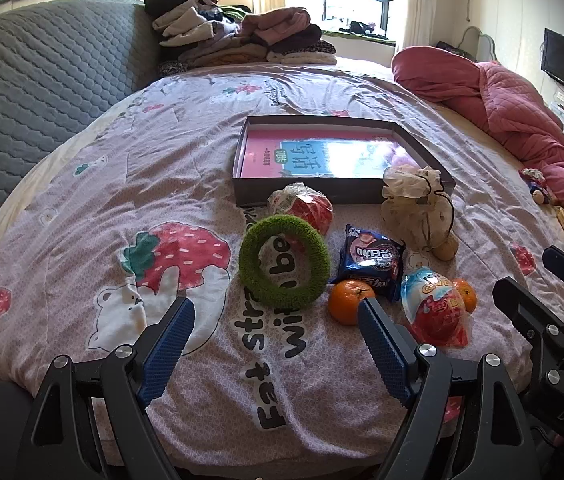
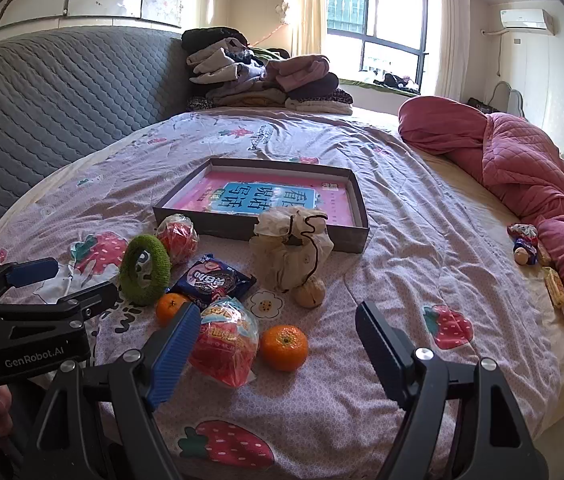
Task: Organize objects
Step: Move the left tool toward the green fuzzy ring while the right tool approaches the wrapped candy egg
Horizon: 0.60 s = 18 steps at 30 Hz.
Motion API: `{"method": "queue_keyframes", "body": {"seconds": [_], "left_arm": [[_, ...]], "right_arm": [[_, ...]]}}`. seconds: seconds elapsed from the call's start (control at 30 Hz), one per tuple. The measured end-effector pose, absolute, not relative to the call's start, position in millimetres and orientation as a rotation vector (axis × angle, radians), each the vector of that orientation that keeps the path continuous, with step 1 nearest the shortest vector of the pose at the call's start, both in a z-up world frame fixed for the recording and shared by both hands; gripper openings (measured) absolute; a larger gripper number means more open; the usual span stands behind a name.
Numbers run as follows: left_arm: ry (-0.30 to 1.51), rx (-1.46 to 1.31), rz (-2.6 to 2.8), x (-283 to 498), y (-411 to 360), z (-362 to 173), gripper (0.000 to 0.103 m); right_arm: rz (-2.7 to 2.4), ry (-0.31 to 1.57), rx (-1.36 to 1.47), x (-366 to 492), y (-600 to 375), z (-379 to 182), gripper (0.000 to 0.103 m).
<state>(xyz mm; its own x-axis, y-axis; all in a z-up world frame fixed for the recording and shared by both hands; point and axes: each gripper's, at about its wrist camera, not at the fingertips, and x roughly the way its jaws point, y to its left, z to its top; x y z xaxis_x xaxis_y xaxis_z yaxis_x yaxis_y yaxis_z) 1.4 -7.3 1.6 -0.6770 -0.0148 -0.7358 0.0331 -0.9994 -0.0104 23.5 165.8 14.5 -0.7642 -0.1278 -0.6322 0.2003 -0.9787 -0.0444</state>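
On the bed, over a pink quilt cover (image 1: 82,184) printed with strawberries and bears, both grippers hang tilted downward with nothing in them. Left gripper (image 1: 278,316) has its jaws spread as wide as they go; its blue ribbed pads (image 1: 170,344) touch nothing, and only bare cover with printed lettering lies between them. Its right finger overlaps a tangerine (image 1: 348,300) in the left wrist view, but whether it touches the fruit cannot be told. Right gripper (image 2: 274,320) is likewise fully spread and empty; in its own view a 2nd tangerine (image 2: 284,347) lies on the cover between the 2 fingers, apart from both. Its left pad (image 2: 174,352) stands in front of a red-and-white snack bag (image 2: 226,344); contact cannot be judged.

Just ahead of the grippers sits a loose cluster: a green fuzzy ring (image 1: 284,260), a round red packet in clear wrap (image 1: 302,206), a dark blue snack pack (image 1: 372,258), and a cream drawstring pouch (image 1: 418,204) leaning against the front wall of a shallow dark box (image 1: 242,192). Inside that box lies a pink and blue book (image 1: 322,158). Beyond it, folded clothes (image 1: 234,36) are stacked at the headboard, and a rolled pink blanket (image 1: 514,100) lies along the right.
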Motion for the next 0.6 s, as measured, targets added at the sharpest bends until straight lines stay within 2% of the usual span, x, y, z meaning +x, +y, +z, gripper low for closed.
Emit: {"method": "queue_keyframes", "body": {"seconds": [0.6], "left_arm": [[0.045, 1.310, -2.830, 0.8, -8.9, -7.4, 0.084]], "right_arm": [[-2.753, 0.168, 1.025, 24.6, 163.8, 7.8, 0.079]]}}
